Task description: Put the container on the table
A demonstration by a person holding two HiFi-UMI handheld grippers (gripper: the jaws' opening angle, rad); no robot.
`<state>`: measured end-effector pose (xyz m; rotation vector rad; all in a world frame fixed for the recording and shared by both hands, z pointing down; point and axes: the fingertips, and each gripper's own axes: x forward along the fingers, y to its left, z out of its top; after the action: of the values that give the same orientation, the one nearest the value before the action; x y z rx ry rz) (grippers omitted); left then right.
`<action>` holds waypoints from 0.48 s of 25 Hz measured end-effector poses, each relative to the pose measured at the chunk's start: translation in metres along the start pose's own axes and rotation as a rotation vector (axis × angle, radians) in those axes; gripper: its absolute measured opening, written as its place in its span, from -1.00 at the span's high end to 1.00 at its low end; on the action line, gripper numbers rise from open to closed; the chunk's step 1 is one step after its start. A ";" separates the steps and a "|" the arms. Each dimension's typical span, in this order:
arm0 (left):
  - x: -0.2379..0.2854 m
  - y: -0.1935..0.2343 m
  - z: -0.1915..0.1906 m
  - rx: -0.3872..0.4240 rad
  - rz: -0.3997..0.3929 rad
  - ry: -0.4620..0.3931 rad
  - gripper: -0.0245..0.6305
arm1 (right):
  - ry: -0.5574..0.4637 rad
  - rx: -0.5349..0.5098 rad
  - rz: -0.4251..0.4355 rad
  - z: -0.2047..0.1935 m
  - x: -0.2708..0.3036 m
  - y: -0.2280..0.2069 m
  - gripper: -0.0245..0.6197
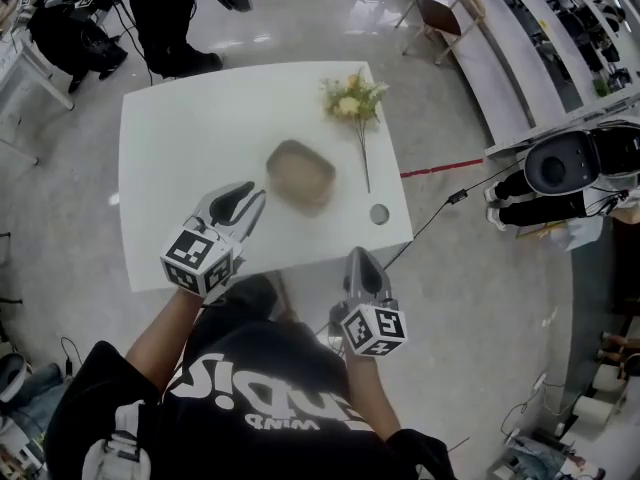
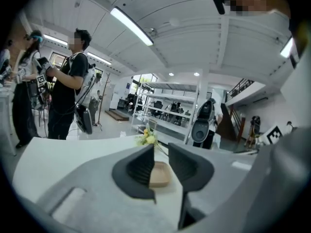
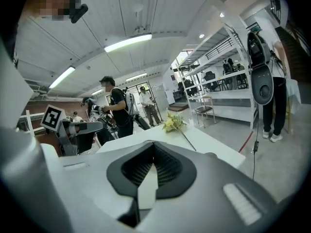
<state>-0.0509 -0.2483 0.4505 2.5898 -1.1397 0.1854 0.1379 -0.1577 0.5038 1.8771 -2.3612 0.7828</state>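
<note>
Your tan container (image 1: 300,175) sits on the white table (image 1: 190,128) at the frame's centre, just left of the flowers (image 1: 352,98); blur hides its inside. Your left gripper (image 1: 245,200), at its lower left, has its jaws apart, gripping nothing. Your right gripper (image 1: 362,258), lower centre, has its jaws closed together on nothing.

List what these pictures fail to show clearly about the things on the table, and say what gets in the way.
1. Container: blurred in the head view, so its inside is unclear; in the left gripper view the left gripper covers its left part.
2. Small round object: too small in the head view to identify.
3. Flowers: small in every view; kind unclear.
</note>
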 end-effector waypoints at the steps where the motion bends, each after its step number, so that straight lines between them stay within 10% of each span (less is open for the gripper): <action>1: -0.005 -0.008 -0.001 0.007 0.010 -0.006 0.66 | -0.004 0.001 0.004 -0.002 -0.009 -0.003 0.92; 12: -0.080 -0.108 -0.031 0.015 0.093 -0.053 0.92 | -0.010 -0.022 0.095 -0.035 -0.106 -0.021 0.92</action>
<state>-0.0255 -0.1133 0.4370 2.5703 -1.2835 0.1477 0.1764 -0.0506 0.5076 1.7757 -2.4707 0.7534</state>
